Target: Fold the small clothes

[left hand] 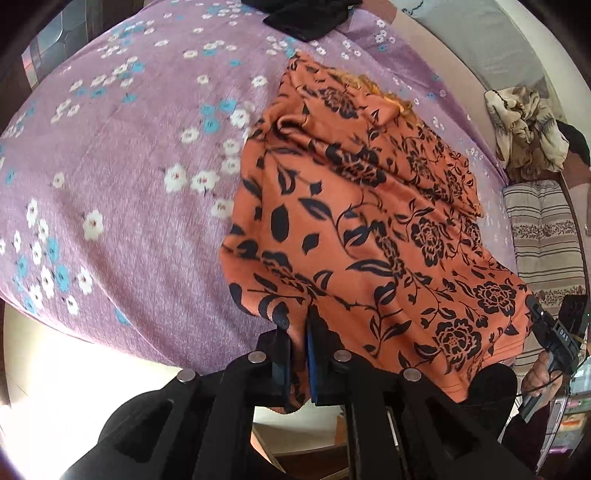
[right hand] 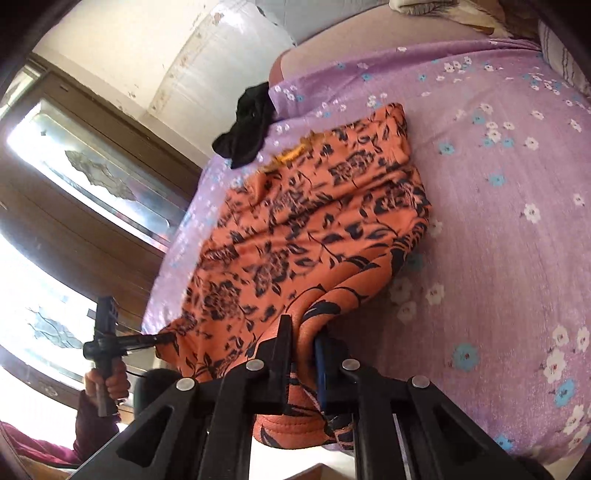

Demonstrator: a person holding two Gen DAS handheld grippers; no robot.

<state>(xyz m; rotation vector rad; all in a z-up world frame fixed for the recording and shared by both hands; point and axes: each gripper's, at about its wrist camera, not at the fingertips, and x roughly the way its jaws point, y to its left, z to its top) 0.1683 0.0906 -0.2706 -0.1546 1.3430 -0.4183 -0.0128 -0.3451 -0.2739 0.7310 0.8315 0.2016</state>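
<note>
An orange garment with a black flower print (left hand: 354,221) lies along the purple flowered bedsheet (left hand: 129,166). My left gripper (left hand: 299,328) is shut on its near left corner at the bed's edge. My right gripper (right hand: 303,339) is shut on the other near corner of the same garment (right hand: 295,236), which bunches between the jaws. Each gripper shows in the other's view: the right one (left hand: 554,339) at the garment's right corner, the left one (right hand: 147,338) at its left corner, held by a hand.
A black garment (left hand: 310,18) lies at the far edge of the bed, also in the right wrist view (right hand: 247,125). A crumpled cream cloth (left hand: 524,125) and a striped pillow (left hand: 543,229) sit at the right. A wooden cabinet with glass (right hand: 92,166) stands beside the bed.
</note>
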